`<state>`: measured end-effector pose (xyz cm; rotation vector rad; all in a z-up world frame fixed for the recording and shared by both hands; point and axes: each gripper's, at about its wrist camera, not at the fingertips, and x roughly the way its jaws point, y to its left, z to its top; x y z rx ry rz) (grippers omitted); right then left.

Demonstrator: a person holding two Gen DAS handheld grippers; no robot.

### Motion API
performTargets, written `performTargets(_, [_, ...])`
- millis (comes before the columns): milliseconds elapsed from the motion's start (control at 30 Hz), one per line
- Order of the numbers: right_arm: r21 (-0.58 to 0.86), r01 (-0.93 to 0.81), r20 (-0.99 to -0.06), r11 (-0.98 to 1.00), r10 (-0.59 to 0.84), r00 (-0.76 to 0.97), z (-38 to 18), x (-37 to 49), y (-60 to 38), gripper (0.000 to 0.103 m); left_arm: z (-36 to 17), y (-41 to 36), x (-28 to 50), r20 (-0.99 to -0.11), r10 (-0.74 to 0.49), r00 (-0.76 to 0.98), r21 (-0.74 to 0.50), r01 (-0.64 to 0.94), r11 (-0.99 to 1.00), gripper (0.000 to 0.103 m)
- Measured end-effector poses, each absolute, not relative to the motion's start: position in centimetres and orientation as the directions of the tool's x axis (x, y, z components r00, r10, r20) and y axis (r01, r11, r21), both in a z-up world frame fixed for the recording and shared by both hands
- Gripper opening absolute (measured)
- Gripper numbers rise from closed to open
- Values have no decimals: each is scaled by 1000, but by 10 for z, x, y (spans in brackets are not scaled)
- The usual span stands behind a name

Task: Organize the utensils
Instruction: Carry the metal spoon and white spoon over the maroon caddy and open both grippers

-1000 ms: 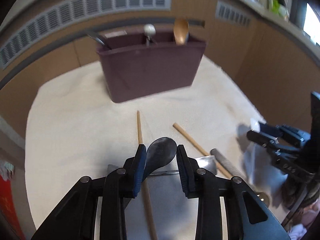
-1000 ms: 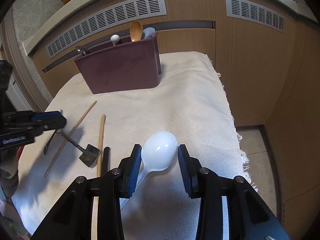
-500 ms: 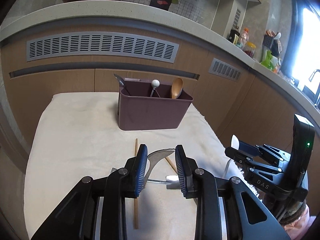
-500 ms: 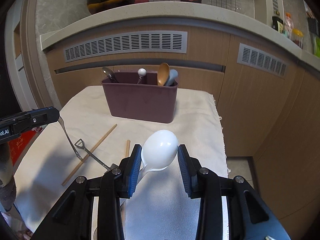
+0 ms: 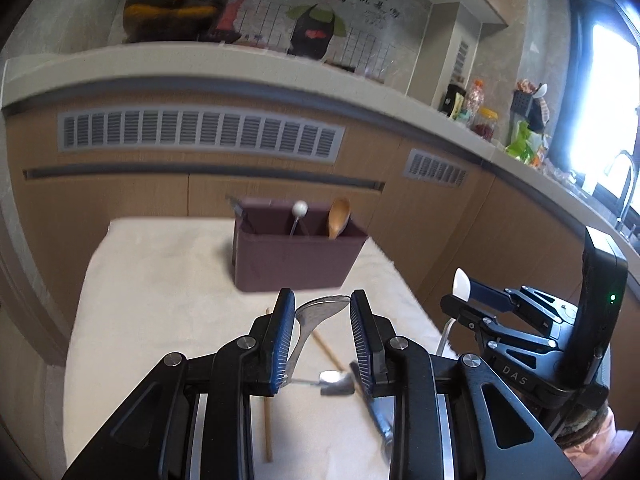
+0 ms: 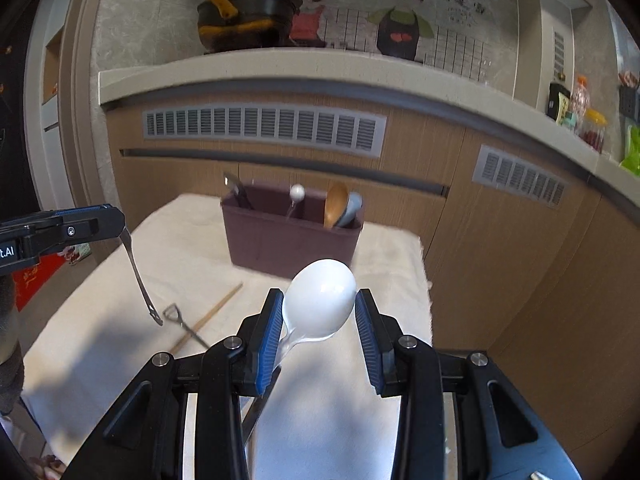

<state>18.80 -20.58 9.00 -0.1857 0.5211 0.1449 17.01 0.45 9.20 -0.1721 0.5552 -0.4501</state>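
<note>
Both grippers have climbed since the earlier frames, so the maroon caddy [image 5: 298, 258] now sits lower and further off in each view. Left wrist view first: my left gripper [image 5: 322, 338] is clamped on a metal spoon [image 5: 316, 314] by its bowl, handle hanging down toward me, lifted well clear of the cloth [image 5: 160, 300] in front of the caddy; I judge the bowl grip keeps the handle free to drop into a compartment. Chopsticks [image 5: 267, 412] lie on the cloth beneath. Off to the caddy's right my other tool shows the letters "DAS". Right wrist view: my right gripper [image 6: 318, 338] pinches a white spoon [image 6: 320, 300] the same way, bowl up, short of the caddy, which already holds a wooden spoon [image 6: 335, 203]. A small shovel-shaped utensil [image 6: 178, 320] rests on the cloth. Wall writing is too blurred to read.
</note>
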Motion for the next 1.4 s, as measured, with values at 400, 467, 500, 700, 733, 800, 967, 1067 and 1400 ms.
performTargets(400, [-259,-9,-98,966,-16,995,261,234,-202,35,258,-3,216,-192,-455,870,-196,420,886,30])
performTargets(467, [-260,4,-93,966,-29,995,267,252,-200,35,268,-3,232,-183,-452,873,-195,419,887,30])
performTargets(500, [-259,5,-100,966,-32,995,267,261,-199,35,270,-4,241,-186,-453,872,-199,418,886,30])
performTargets(700, [-310,2,-163,951,-55,985,237,311,-188,35,259,-6,295,-228,-453,862,-220,408,886,30])
performTargets(733, [-321,-1,-178,947,-59,982,227,320,-185,35,256,-6,300,-233,-451,862,-220,405,888,30])
performTargets(800, [-329,-12,-208,944,-60,976,209,334,-183,35,241,-5,319,-256,-459,851,-236,405,883,30])
performTargets(967, [-358,-48,-295,933,-64,953,164,370,-176,35,201,-4,353,-311,-490,814,-294,408,865,30])
performTargets(1067, [-387,-60,-323,920,-75,943,138,386,-172,35,175,-3,370,-347,-504,791,-323,403,856,30])
performTargets(1400, [-413,-106,-429,904,-91,899,73,422,-163,35,105,-6,411,-457,-525,718,-385,372,845,30])
